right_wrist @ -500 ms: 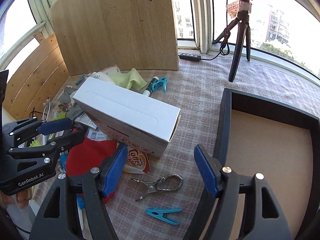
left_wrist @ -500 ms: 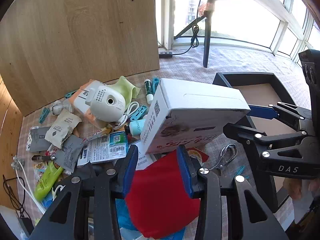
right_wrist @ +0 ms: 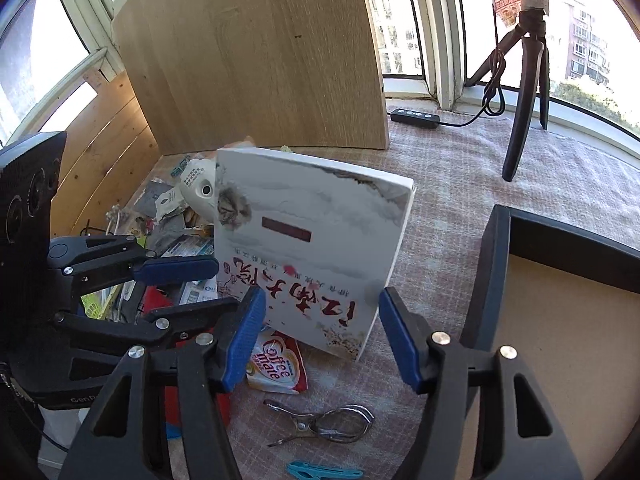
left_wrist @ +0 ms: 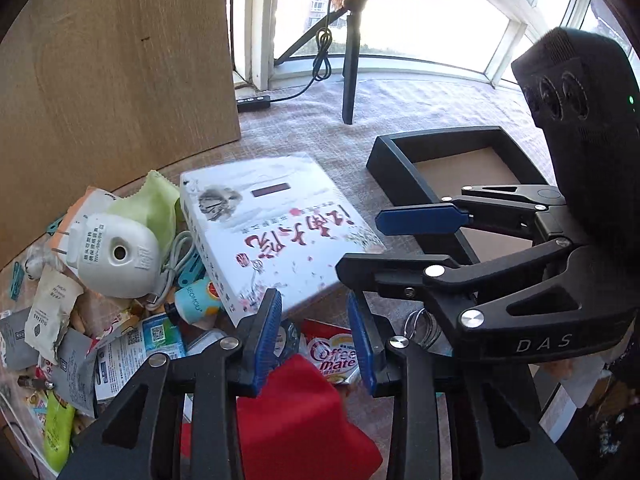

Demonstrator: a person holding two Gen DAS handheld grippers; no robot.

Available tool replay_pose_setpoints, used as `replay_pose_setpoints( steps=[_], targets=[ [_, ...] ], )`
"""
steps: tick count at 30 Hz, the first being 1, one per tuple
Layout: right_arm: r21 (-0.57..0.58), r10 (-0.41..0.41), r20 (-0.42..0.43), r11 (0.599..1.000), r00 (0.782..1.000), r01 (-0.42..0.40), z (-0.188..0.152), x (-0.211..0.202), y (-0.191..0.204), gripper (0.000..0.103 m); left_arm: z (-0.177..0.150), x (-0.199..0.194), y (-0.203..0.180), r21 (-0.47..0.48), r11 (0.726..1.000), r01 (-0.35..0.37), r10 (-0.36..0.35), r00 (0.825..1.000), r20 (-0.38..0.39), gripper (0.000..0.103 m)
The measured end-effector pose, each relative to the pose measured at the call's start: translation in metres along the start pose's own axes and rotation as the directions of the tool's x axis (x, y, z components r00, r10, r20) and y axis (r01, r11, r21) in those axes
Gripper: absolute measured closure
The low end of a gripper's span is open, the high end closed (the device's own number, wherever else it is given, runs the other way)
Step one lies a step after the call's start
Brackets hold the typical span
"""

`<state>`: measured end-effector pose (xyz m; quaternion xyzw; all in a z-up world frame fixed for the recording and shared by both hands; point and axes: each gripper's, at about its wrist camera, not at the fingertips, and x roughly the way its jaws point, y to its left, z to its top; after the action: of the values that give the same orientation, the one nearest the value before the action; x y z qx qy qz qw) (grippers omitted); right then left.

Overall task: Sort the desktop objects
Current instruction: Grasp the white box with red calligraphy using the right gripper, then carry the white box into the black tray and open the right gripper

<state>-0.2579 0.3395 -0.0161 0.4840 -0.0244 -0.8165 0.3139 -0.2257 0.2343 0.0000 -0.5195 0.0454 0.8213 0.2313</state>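
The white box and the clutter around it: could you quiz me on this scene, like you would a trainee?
1. True or false: the white box lies inside the black tray.
2. Which lies nearest the metal clip? A Coffee mate sachet; B green cloth; C power strip.
3. What colour is the cloth beside that sachet?
Key: 1 false; 2 A; 3 red.

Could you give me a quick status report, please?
Left gripper and right gripper open, empty. White box tilted, ungripped. Creamer packet underneath; tray beside.
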Motion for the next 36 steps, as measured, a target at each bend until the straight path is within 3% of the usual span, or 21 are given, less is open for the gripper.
replay_pose_setpoints(
  steps=[2,5,7,9,13,18,22,26,36],
  targets=[
    [-0.014,0.0,-0.008,1.0,1.0,0.0,0.003,0.004,0.002,0.051,0.004,0.005,-0.004,0.022,0.999,-0.037,0.037,0.999,-0.009,0.071],
    [-0.02,-0.091,-0.005,0.996,0.996,0.091,0.018,0.003,-0.004,0.05,0.008,0.008,0.014,-0.052,0.998,-0.037,0.037,0.999,-0.009,0.065],
    [0.049,-0.052,-0.028,0.997,0.998,0.053,0.031,0.0,-0.017,0.05,0.012,0.008,0.03,-0.124,0.991,-0.055,0.055,0.998,0.001,0.049],
    [0.105,-0.036,-0.077,0.994,0.996,0.044,0.044,0.005,-0.028,0.049,0.016,0.004,0.045,-0.2,0.979,-0.034,0.036,0.999,0.01,0.042],
    [0.177,-0.022,-0.156,0.983,0.988,0.05,0.06,0.017,-0.041,0.048,0.021,0.019,0.067,-0.275,0.96,-0.048,0.037,0.998,-0.043,0.042],
    [0.21,-0.039,-0.192,0.975,0.981,0.08,0.065,0.034,-0.048,0.047,0.023,0.037,0.069,-0.283,0.959,-0.016,-0.008,0.997,-0.08,0.042],
    [0.265,0.026,-0.211,0.964,0.977,0.031,0.066,0.049,-0.058,0.047,0.027,0.04,0.06,-0.268,0.963,-0.007,-0.015,0.997,-0.081,0.043],
    [0.208,-0.01,-0.19,0.977,0.982,0.051,0.064,0.052,-0.05,0.043,0.029,0.04,0.058,-0.259,0.966,-0.015,-0.007,0.996,-0.084,0.043],
    [0.216,0.01,-0.142,0.976,0.99,0.021,0.062,0.024,-0.044,0.041,0.031,0.018,0.04,-0.243,0.97,-0.015,0.005,0.999,-0.042,0.043]
  ],
)
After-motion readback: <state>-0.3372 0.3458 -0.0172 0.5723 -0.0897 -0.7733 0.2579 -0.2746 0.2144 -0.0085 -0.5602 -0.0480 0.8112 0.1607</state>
